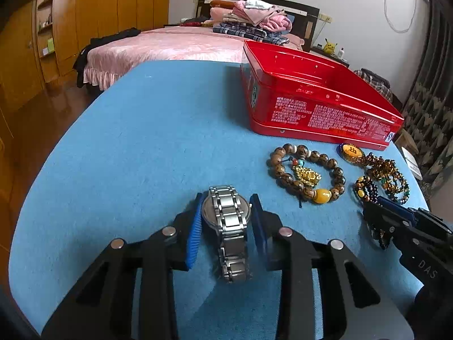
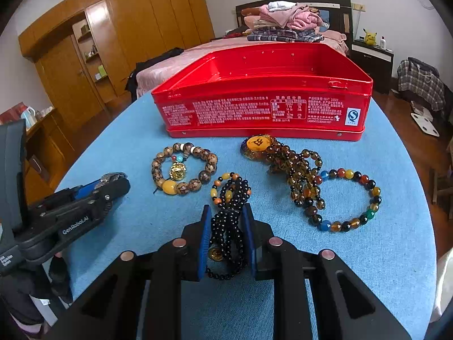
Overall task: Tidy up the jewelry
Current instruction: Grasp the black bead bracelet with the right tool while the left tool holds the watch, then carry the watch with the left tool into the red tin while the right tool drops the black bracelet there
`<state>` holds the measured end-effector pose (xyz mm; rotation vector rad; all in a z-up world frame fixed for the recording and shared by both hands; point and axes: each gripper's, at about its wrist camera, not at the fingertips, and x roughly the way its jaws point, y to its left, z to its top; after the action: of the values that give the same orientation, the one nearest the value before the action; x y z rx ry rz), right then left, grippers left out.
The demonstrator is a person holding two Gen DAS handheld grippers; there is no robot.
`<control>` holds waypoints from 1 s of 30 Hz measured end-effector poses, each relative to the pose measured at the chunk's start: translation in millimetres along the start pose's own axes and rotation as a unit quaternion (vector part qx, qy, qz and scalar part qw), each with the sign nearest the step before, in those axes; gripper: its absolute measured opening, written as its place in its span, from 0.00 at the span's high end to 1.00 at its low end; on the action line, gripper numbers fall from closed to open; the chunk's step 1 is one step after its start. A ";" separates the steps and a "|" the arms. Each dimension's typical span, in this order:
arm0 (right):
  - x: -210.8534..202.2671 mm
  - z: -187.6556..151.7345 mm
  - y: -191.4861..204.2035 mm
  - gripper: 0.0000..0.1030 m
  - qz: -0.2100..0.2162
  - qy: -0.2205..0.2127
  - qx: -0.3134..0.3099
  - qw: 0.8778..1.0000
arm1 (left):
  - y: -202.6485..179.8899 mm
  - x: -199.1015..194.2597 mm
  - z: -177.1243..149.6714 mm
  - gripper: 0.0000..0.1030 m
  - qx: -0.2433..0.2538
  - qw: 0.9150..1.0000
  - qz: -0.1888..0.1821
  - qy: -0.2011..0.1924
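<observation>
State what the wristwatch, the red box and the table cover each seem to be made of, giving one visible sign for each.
Wristwatch: likely steel, brushed grey links with a dull shine.
Red box: probably painted tin, glossy reflections, rolled rim, small rivets.
Table cover: blue cloth, perhaps felt or terry, matte and fuzzy.

left tool [image 2: 114,182]: "GenRobot.AI" | right tool [image 1: 376,204]: "DAS" | red tin [image 2: 263,107]: "QS" mark

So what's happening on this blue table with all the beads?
A person is sorting jewelry with two hand-held grippers. The left gripper has its jaws around a silver watch; the right gripper is clamped on a black bead strand. Other bracelets lie on the blue table, and the open red tin looks empty.
</observation>
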<state>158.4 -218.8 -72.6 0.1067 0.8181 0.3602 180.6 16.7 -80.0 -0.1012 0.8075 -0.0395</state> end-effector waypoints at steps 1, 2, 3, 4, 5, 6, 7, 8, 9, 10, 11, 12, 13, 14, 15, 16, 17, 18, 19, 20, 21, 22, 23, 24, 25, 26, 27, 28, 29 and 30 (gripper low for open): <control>-0.1 0.1 0.1 0.79 0.001 0.000 0.002 1.000 | -0.5 -1.0 -0.2 0.71 -0.001 1.000 -0.002 -0.003; -0.7 0.0 0.2 0.79 0.002 -0.001 0.003 1.000 | -1.3 -2.8 -1.0 0.71 -0.001 1.000 -0.003 -0.007; -1.4 0.3 0.4 0.79 0.002 -0.001 0.002 1.000 | -2.2 -4.5 -1.6 0.71 -0.001 1.000 -0.006 -0.010; -2.7 0.7 1.5 0.79 -0.001 -0.001 -0.002 1.000 | -3.5 -6.5 -2.7 0.71 -0.002 1.000 -0.009 -0.013; -4.5 0.9 2.8 0.79 -0.006 -0.002 -0.008 1.000 | -5.8 -9.2 -3.8 0.71 -0.002 1.000 -0.011 -0.016; -6.1 1.1 3.3 0.79 -0.009 -0.003 -0.010 1.000 | -8.8 -12.1 -4.5 0.71 0.001 1.000 -0.012 -0.020; -8.8 1.8 2.9 0.79 -0.007 -0.005 -0.009 1.000 | -11.3 -14.5 -4.9 0.71 0.004 1.000 -0.013 -0.024; -11.8 2.5 2.2 0.79 -0.005 -0.006 -0.007 1.000 | -13.4 -16.1 -4.8 0.71 0.007 1.000 -0.014 -0.026; -13.5 3.4 1.5 0.79 -0.005 -0.007 -0.008 1.000 | -16.2 -17.9 -4.7 0.71 0.010 0.999 -0.014 -0.030; -16.5 4.5 0.5 0.79 -0.006 -0.009 -0.008 1.000 | -18.9 -20.5 -4.6 0.71 0.013 0.999 -0.016 -0.034; -20.1 6.0 -1.0 0.80 -0.004 -0.011 -0.006 1.000 | -20.4 -22.6 -3.9 0.71 0.015 0.999 -0.019 -0.037; -22.4 6.7 -2.5 0.81 -0.001 -0.012 -0.003 1.000 | -21.5 -24.5 -2.6 0.71 0.016 0.999 -0.021 -0.040; -26.2 8.1 -4.6 0.83 0.006 -0.014 0.002 1.000 | -24.3 -27.7 -1.0 0.71 0.016 0.999 -0.025 -0.044; -30.3 9.6 -6.4 0.83 0.008 -0.016 0.006 1.000 | -24.2 -29.2 0.8 0.71 0.017 0.998 -0.026 -0.046; -33.5 11.3 -8.3 0.83 0.008 -0.019 0.006 1.000 | -26.0 -31.2 2.0 0.71 0.018 0.998 -0.029 -0.049; -35.8 13.6 -8.9 0.83 0.006 -0.021 0.005 1.000 | -28.9 -33.4 4.4 0.71 0.021 0.998 -0.033 -0.051; -38.4 15.8 -9.7 0.83 0.004 -0.024 0.004 1.000 | -31.0 -35.0 6.5 0.71 0.024 0.998 -0.035 -0.053; -40.5 16.1 -10.7 0.83 0.004 -0.026 0.005 1.000 | -31.9 -36.1 8.3 0.71 0.026 0.997 -0.036 -0.055; -42.0 15.9 -11.6 0.83 0.006 -0.028 0.007 1.000 | -34.1 -37.7 10.6 0.71 0.027 0.997 -0.039 -0.057; -43.8 17.2 -13.0 0.83 0.009 -0.029 0.010 0.999 | -36.0 -39.2 12.9 0.71 0.028 0.997 -0.042 -0.060; -46.2 19.0 -14.5 0.83 0.012 -0.032 0.013 0.999 | -37.6 -40.1 14.1 0.71 0.029 0.997 -0.044 -0.062; -47.8 20.0 -15.0 0.83 0.013 -0.034 0.014 0.999 | -39.5 -41.2 16.4 0.71 0.031 0.996 -0.047 -0.064; -50.0 21.7 -15.9 0.83 0.015 -0.037 0.015 0.999 | -41.4 -42.2 18.7 0.71 0.032 0.996 -0.049 -0.067; -51.9 23.5 -16.6 0.83 0.016 -0.040 0.015 0.999 | -43.3 -43.3 21.3 0.71 0.034 0.996 -0.052 -0.070; -53.8 26.8 -17.0 0.83 0.016 -0.042 0.015 0.999 | -44.5 -44.4 22.3 0.71 0.034 0.995 -0.053 -0.072; -56.0 30.4 -17.9 0.83 0.017 -0.046 0.015 0.999 | -46.6 -45.6 25.5 0.71 0.035 0.995 -0.056 -0.075; -58.2 34.3 -20.0 0.83 0.018 -0.050 0.015 0.999 | -47.5 -45.9 27.7 0.71 0.037 0.995 -0.059 -0.077; -60.2 38.4 -21.2 0.83 0.019 -0.055 0.015 0.998 | -50.5 -46.6 32.2 0.71 0.039 0.994 -0.061 -0.081; -63.2 44.7 -23.2 0.83 0.020 -0.060 0.015 0.998 | -52.9 -47.1 36.6 0.71 0.041 0.994 -0.064 -0.084; -66.0 49.8 -24.0 0.83 0.021 -0.066 0.014 0.998 | -55.3 -47.8 41.2 0.71 0.042 0.993 -0.067 -0.089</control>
<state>159.9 -262.4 1.6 0.1721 0.6916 0.3764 177.6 -31.7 -11.5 -0.0788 0.6195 -0.1881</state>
